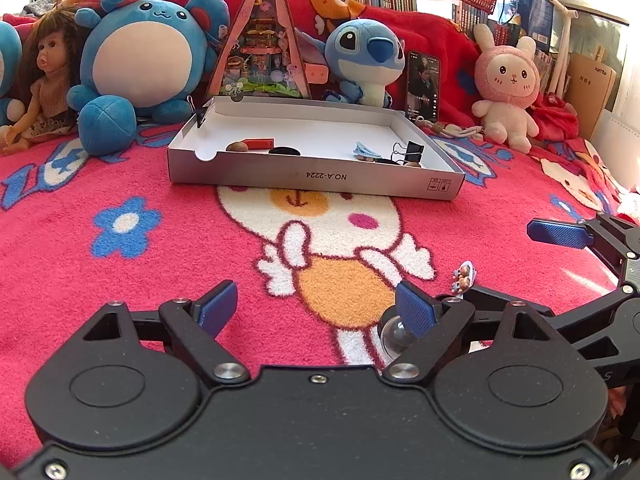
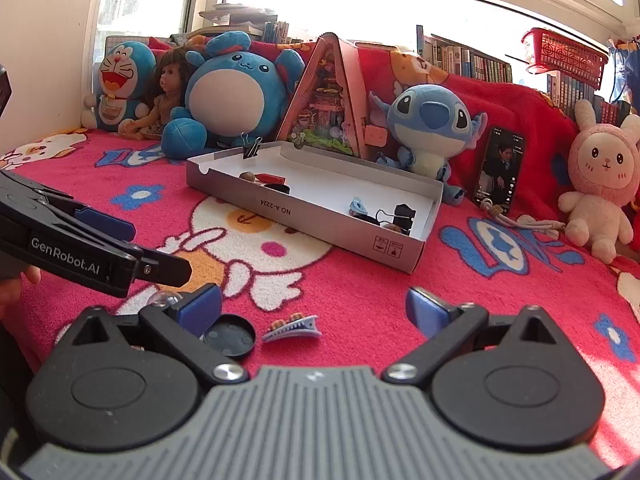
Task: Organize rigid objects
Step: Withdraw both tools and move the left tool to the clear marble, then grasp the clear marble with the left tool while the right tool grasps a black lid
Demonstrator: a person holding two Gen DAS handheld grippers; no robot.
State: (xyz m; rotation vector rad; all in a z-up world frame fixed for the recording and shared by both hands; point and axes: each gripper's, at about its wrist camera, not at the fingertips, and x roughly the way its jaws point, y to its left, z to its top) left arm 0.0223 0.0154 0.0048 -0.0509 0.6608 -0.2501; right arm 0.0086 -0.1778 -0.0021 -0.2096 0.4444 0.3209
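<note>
My left gripper (image 1: 316, 308) hangs open low over the red blanket, nothing between its blue pads. A clear glass ball (image 1: 394, 334) lies just behind its right finger. A small hair clip with bear figures (image 1: 464, 276) lies to the right of it. My right gripper (image 2: 314, 312) is open wide, and the hair clip (image 2: 292, 328) lies on the blanket between its fingers, untouched. A black round lid (image 2: 230, 336) sits by its left finger, with the ball (image 2: 162, 300) further left. The grey shallow box (image 1: 316, 180) (image 2: 304, 216) holds a red cylinder, binder clips and other small items.
Plush toys, a doll and a triangular toy house (image 1: 260, 40) line the back behind the box. A phone (image 2: 498, 168) leans on the red cover beside a pink rabbit plush (image 2: 600, 184). The left gripper's arm (image 2: 80, 248) crosses the right view's left side.
</note>
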